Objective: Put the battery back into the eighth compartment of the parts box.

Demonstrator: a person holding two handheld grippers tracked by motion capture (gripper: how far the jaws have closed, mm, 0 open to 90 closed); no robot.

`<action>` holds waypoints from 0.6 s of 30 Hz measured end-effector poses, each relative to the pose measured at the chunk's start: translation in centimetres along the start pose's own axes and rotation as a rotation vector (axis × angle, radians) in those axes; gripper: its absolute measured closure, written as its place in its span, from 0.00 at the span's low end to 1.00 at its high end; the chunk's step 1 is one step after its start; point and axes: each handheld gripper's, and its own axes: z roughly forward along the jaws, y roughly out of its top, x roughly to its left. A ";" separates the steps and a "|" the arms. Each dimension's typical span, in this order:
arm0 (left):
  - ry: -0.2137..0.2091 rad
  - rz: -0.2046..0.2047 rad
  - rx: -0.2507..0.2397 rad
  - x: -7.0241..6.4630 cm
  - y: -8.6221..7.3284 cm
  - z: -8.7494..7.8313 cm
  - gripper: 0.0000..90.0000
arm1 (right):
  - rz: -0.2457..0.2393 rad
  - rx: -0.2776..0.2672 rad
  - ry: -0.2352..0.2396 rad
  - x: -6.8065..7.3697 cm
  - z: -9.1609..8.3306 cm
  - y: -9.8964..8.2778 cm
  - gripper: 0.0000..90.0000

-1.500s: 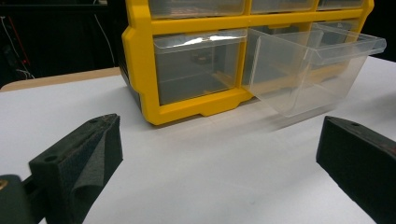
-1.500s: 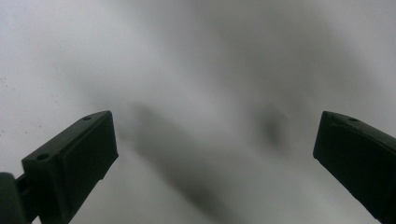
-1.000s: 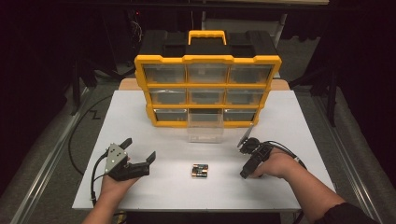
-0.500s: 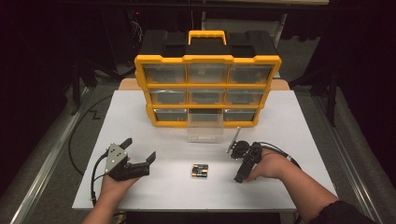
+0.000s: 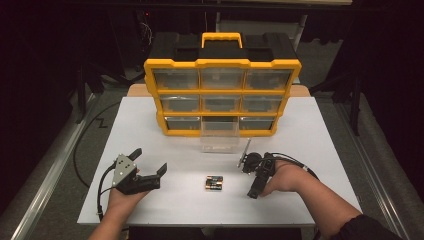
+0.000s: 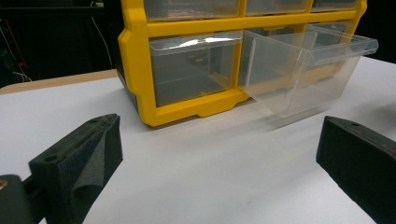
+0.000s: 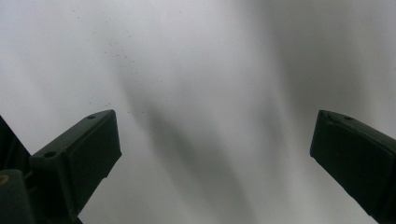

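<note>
A small pack of batteries [image 5: 214, 183] lies on the white table [image 5: 310, 135] near its front edge, between both hands. My left gripper [image 5: 148, 161] rests to its left, open and empty, aimed at the yellow drawer organizer [image 5: 222, 95]. In the left gripper view, the open left gripper [image 6: 222, 140] faces a clear drawer [image 6: 299, 79] pulled out of the organizer's [image 6: 187, 109] bottom row. My right gripper [image 5: 248, 178] is just right of the batteries, tilted down at the table. The right gripper view has the right gripper [image 7: 212, 135] wide open over bare, blurred tabletop.
The pulled-out clear drawer [image 5: 220, 137] juts forward from the bottom middle slot onto the table. Cables trail from both grippers. Dark floor and stands surround the table. There is free room on the white surface at both sides of the organizer.
My right gripper has moved left, closer to the batteries, and tipped down toward the table. The left gripper and the batteries have stayed put.
</note>
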 end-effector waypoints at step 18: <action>-0.005 0.003 0.004 0.0 0.0 0.0 0.02 | -0.138 -0.021 0.003 1.8 -0.1 2.0 0.06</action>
